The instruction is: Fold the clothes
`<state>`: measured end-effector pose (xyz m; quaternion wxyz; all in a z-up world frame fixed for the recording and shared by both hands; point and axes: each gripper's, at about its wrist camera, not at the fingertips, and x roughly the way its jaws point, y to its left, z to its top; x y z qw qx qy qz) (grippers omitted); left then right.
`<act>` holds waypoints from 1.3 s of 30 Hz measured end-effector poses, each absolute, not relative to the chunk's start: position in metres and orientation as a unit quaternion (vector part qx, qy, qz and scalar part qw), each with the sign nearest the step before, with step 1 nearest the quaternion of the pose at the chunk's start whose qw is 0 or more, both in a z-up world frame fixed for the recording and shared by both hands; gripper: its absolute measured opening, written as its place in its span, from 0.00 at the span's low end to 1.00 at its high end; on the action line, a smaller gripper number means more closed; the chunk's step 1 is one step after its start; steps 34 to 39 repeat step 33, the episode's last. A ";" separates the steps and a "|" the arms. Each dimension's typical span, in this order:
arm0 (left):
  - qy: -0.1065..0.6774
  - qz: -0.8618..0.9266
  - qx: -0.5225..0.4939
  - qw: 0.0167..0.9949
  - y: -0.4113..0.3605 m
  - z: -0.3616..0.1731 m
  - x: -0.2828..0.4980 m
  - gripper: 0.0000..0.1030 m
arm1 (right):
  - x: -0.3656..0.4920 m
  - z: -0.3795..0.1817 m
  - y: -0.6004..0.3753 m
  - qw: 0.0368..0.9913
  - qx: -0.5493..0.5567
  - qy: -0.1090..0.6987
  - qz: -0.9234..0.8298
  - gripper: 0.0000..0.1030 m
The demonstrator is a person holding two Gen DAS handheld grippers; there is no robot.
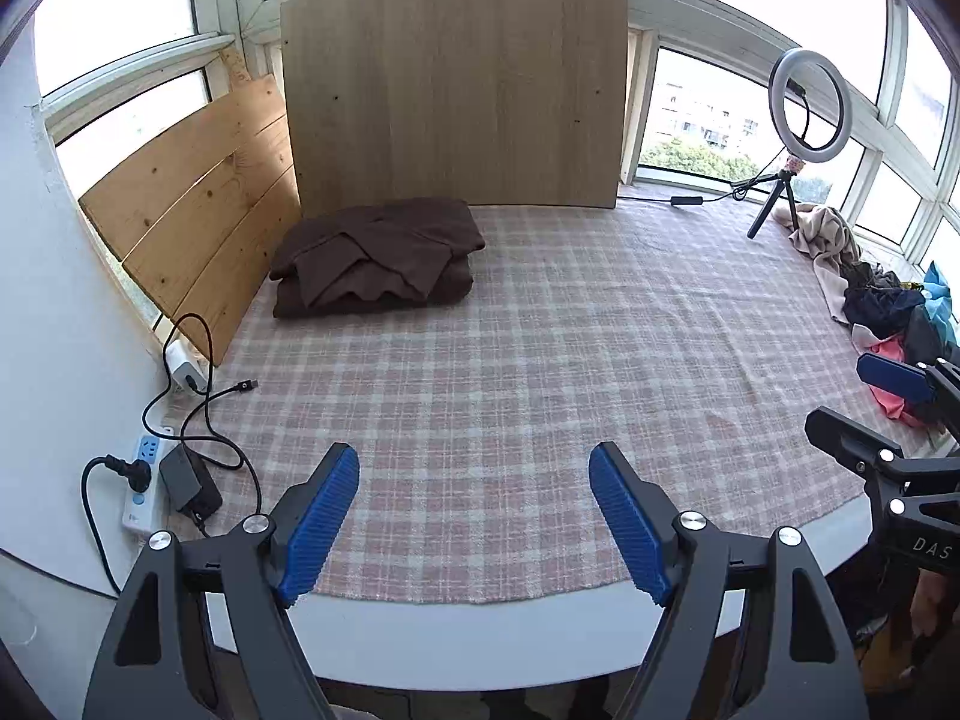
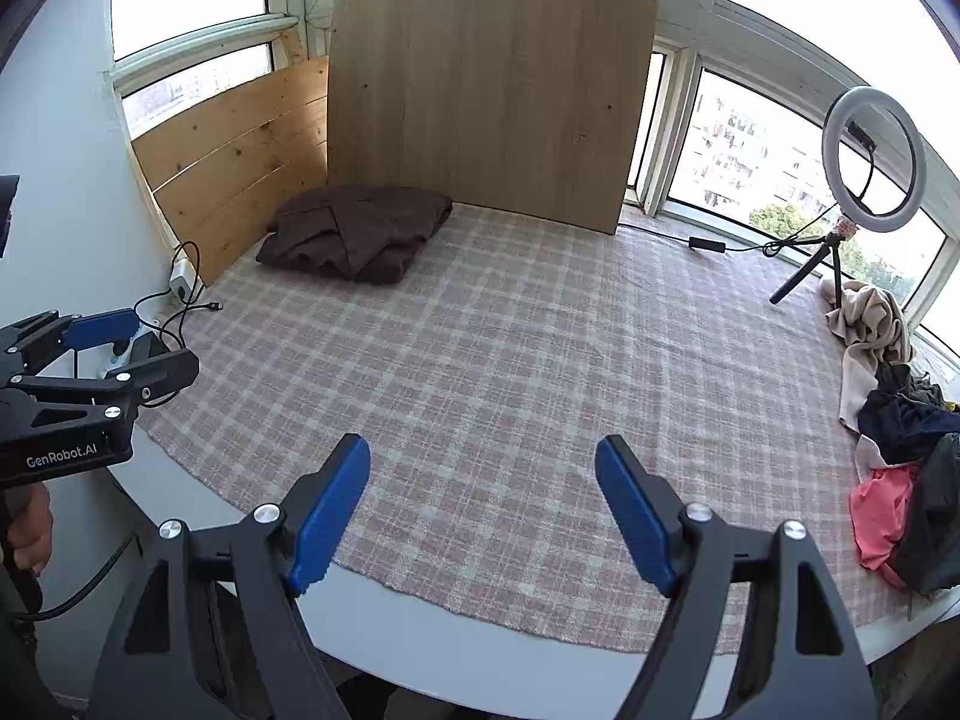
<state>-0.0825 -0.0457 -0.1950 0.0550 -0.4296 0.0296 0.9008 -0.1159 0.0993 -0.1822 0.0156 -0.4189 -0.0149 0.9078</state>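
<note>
Both claws, left claw point(image 1: 474, 516) and right claw point(image 2: 483, 513), gape empty; next, fetch from the crumpled clothes heap point(image 2: 900, 420), far right of the folded brown garment point(image 2: 357, 231).

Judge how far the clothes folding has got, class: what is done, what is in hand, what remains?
Done: one brown garment lies folded at the far left of the plaid cloth. In hand: nothing; the left gripper and right gripper are both open and empty above the cloth's near edge. Left: the pile of crumpled clothes at the right edge, beige, dark and pink, looks unfolded.
</note>
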 end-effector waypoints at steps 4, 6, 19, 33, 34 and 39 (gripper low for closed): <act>0.024 0.898 -0.439 0.025 -0.027 -0.197 -0.054 0.75 | -0.091 -0.182 0.113 0.008 -0.415 -0.013 0.910 0.75; 0.013 0.895 -0.445 0.024 -0.021 -0.199 -0.042 0.75 | -0.078 -0.182 0.120 0.004 -0.413 -0.011 0.911 0.75; 0.046 0.906 -0.421 0.004 0.014 -0.182 0.010 0.76 | -0.014 -0.179 0.149 -0.005 -0.396 -0.001 0.918 0.75; 0.038 0.918 -0.395 -0.012 0.014 -0.166 0.031 0.77 | -0.002 -0.180 0.146 -0.015 -0.396 -0.005 0.918 0.75; 0.038 0.918 -0.395 -0.012 0.014 -0.166 0.031 0.77 | -0.002 -0.180 0.146 -0.015 -0.396 -0.005 0.918 0.75; 0.038 0.918 -0.395 -0.012 0.014 -0.166 0.031 0.77 | -0.002 -0.180 0.146 -0.015 -0.396 -0.005 0.918 0.75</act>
